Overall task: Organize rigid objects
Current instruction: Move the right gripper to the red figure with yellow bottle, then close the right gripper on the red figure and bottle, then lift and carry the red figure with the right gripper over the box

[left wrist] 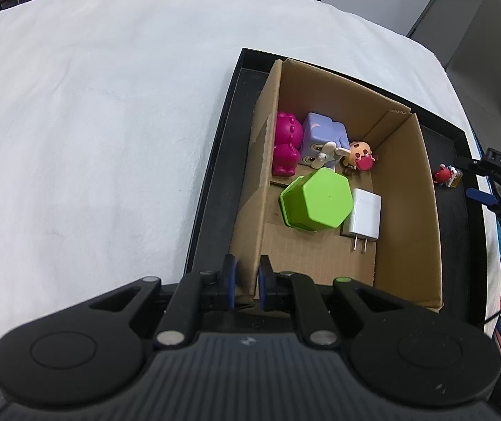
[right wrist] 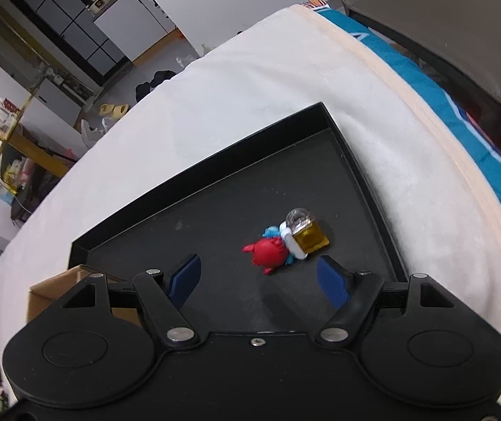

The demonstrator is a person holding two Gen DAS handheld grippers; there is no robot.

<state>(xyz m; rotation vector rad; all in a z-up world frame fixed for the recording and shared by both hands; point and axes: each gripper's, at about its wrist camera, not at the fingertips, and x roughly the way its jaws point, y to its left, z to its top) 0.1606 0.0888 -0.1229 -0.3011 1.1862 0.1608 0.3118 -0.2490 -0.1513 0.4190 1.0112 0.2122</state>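
Observation:
A cardboard box (left wrist: pixel 405 189) stands in a black tray (left wrist: pixel 215 161) on a white cloth. In the box lie a magenta toy (left wrist: pixel 285 144), a purple cube toy (left wrist: pixel 322 137), a small cookie figure (left wrist: pixel 361 156), a green hexagonal container (left wrist: pixel 317 200) and a white charger (left wrist: pixel 362 215). My left gripper (left wrist: pixel 247 280) is shut on the box's near left wall. A red crab figure with a yellow jar (right wrist: pixel 282 245) lies on the tray floor (right wrist: pixel 215 217); it also shows in the left wrist view (left wrist: pixel 447 175). My right gripper (right wrist: pixel 259 280) is open just before the figure.
The white cloth (left wrist: pixel 92 122) covers the table left of and behind the tray. A teal cloth (right wrist: pixel 461 105) and a chair lie past the table's right edge. Room clutter and shelves stand beyond the far edge.

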